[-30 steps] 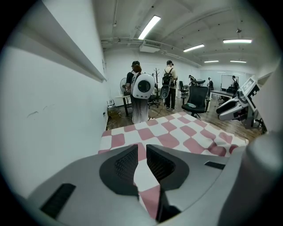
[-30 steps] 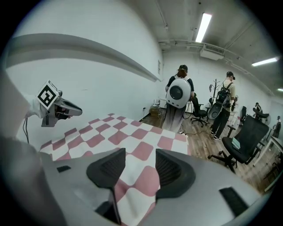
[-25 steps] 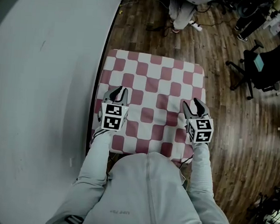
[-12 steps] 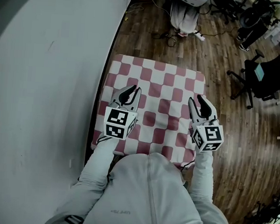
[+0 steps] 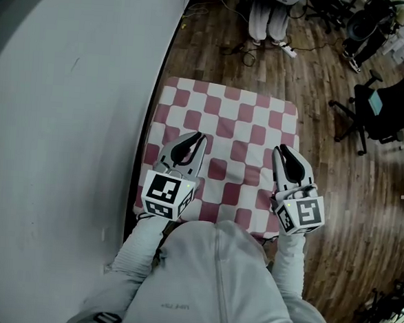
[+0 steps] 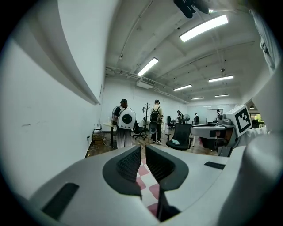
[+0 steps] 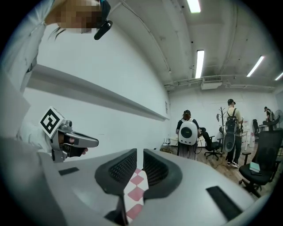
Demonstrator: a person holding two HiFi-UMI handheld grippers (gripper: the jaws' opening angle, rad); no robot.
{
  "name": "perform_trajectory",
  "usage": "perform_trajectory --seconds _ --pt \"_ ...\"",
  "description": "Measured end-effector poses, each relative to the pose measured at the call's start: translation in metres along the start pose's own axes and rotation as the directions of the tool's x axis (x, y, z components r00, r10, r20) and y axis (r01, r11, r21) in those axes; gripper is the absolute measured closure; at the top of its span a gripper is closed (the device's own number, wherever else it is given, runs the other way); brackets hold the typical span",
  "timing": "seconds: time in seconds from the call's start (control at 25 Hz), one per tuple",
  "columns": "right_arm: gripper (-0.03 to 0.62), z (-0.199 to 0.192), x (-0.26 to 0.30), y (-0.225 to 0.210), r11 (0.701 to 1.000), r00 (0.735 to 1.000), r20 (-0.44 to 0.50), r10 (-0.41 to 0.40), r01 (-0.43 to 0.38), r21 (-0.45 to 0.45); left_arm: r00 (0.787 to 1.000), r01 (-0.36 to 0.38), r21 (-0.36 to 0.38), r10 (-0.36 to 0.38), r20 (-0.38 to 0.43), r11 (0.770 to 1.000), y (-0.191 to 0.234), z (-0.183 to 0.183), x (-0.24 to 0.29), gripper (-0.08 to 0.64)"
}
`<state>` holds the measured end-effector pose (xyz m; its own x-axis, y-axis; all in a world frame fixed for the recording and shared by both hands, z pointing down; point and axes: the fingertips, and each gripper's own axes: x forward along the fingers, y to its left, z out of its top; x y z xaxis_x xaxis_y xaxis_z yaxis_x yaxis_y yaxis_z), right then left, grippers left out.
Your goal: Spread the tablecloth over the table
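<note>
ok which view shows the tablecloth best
The head view: almost the whole red-and-white checked tablecloth is seen there from above, laid out flat. The left and right gripper views each catch only a narrow checked sliver at bottom centre.

Dark wood-plank floor (image 5: 337, 201) meets a white wall (image 5: 67, 113); a black wheeled office chair (image 5: 391, 101) stands there. A person (image 6: 121, 141) wears a round white backpack (image 6: 127, 119).
</note>
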<state>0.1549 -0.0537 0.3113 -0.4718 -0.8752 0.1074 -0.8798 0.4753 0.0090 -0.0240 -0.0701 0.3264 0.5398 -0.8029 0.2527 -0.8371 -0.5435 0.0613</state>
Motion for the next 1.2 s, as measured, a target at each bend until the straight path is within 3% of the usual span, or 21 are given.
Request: perform_trajectory --seconds 0.32,1.04,1.2 --pt "0.569 -0.001 -0.018 0.009 0.997 0.999 0.033 -0.003 0.000 0.076 1.000 0.002 -0.034 -0.001 0.014 0.999 -0.001 -0.002 -0.018 0.531" --pt "0.571 -0.014 -0.027 0.019 0.998 1.000 0.002 0.030 -0.030 0.048 0.999 0.037 -0.025 -0.037 0.001 0.999 -0.014 -0.006 -0.024 0.535" --pt "0.571 -0.023 -0.026 0.019 0.994 0.999 -0.019 0.046 -0.044 0.098 1.000 0.028 -0.023 -0.028 -0.003 0.999 -0.013 -0.007 -0.023 0.535"
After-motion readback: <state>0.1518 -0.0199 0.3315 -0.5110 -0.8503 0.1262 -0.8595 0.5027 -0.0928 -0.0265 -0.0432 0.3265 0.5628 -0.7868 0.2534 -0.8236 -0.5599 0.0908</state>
